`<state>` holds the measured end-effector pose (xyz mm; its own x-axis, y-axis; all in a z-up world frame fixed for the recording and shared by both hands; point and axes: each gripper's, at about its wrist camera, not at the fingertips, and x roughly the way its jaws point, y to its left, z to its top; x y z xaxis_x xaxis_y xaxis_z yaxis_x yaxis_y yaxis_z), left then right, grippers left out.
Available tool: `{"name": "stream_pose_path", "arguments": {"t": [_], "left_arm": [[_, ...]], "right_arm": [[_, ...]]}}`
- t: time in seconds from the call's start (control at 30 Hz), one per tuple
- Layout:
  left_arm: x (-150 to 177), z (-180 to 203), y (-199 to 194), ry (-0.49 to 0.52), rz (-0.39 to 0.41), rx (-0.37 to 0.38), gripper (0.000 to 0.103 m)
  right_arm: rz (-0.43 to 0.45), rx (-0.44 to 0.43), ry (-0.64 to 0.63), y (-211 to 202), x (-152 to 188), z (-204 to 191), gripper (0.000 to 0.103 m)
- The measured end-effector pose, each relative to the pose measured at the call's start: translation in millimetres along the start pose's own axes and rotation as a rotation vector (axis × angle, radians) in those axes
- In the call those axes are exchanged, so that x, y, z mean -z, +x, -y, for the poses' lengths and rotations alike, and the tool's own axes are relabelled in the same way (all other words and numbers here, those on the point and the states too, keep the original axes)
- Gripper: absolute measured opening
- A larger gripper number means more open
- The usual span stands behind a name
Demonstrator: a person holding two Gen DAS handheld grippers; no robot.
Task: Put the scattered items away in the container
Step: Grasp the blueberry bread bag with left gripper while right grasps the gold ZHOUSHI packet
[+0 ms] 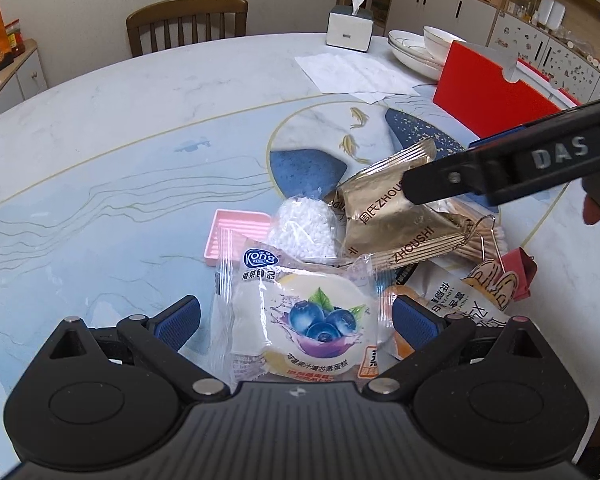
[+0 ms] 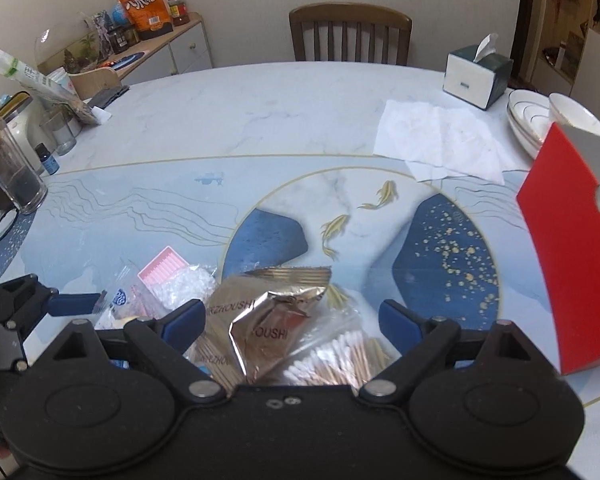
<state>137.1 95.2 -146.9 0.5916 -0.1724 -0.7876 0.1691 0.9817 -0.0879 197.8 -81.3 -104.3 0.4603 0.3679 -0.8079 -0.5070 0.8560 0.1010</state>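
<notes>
A pile of small items lies on the marble table. My left gripper [image 1: 298, 320] is open, low over a blueberry cake packet [image 1: 304, 328] that sits between its blue pads without being pressed. My right gripper [image 2: 292, 316] is open over crumpled gold snack packets [image 2: 276, 332], next to a bag of cotton swabs [image 2: 340, 356]. One of the right gripper's fingers [image 1: 452, 180] reaches in over the gold packets [image 1: 384, 220]. The red container [image 2: 572, 264] stands to the right, also visible at the far right in the left wrist view [image 1: 496, 96].
The pile also holds a pink tray [image 1: 236, 236], a white bead bag [image 1: 304, 228], a cartoon snack bag [image 1: 472, 300] and a red binder clip [image 1: 520, 272]. Paper napkins [image 2: 440, 140], a tissue box [image 2: 476, 76] and bowls [image 2: 540, 120] are farther back. Jars [image 2: 8, 168] stand at the left.
</notes>
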Motion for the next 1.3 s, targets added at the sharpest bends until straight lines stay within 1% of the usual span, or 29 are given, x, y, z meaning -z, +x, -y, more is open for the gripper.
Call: {"name": "stream_pose_path", "arguments": {"t": [0.3,0.4,0.47,0.5,0.57,0.67,0.77,0.9,0.93,0.97,1.03,1.1,1.13,1.2,1.3], "left_arm": [[2,-1,4,-0.005,-0.002,0.016,0.102],[2,1,4,0.001,0.001,0.021,0.101],[2,2,4,0.004,0.001,0.024,0.100],[2,3,4,0.006,0.000,0.029,0.098],[2,4,5,0.007,-0.004,0.032,0.096],[1,6,5,0.016,-0.006,0.037,0.089],[1,9,4,0.030,-0.003,0.026,0.087],[0,9,1,0.019,0.002,0.025,0.082],[-1,9,1,0.016,0.002,0.025,0.081],[-1,9,0,0.015,0.003,0.025,0.080],[-2,10,-1,0.013,0.007,0.022,0.076],[-2,9,-3,0.008,0.014,0.023,0.070],[-3,9,-4,0.003,0.017,0.022,0.068],[-4,8,-6,-0.005,0.022,0.023,0.061],[-5,6,-7,-0.017,0.022,0.020,0.057]], "right_arm": [[-0.043,0.027,-0.089,24,2,-16,0.088],[-0.043,0.034,-0.119,26,1,-21,0.086],[-0.046,0.036,-0.136,27,1,-24,0.081],[-0.046,0.034,-0.142,27,1,-26,0.081],[-0.047,0.032,-0.153,27,1,-28,0.076],[-0.045,0.037,-0.169,27,2,-31,0.075],[-0.045,0.042,-0.169,27,1,-32,0.074],[-0.041,0.051,-0.168,26,3,-32,0.072],[-0.040,0.052,-0.168,25,3,-32,0.070],[-0.037,0.055,-0.168,24,3,-31,0.068],[-0.033,0.059,-0.168,23,2,-31,0.068],[-0.032,0.060,-0.170,21,2,-29,0.065],[-0.032,0.060,-0.171,20,3,-29,0.064],[-0.026,0.065,-0.172,19,3,-28,0.063],[-0.015,0.070,-0.167,15,2,-26,0.063]]}}
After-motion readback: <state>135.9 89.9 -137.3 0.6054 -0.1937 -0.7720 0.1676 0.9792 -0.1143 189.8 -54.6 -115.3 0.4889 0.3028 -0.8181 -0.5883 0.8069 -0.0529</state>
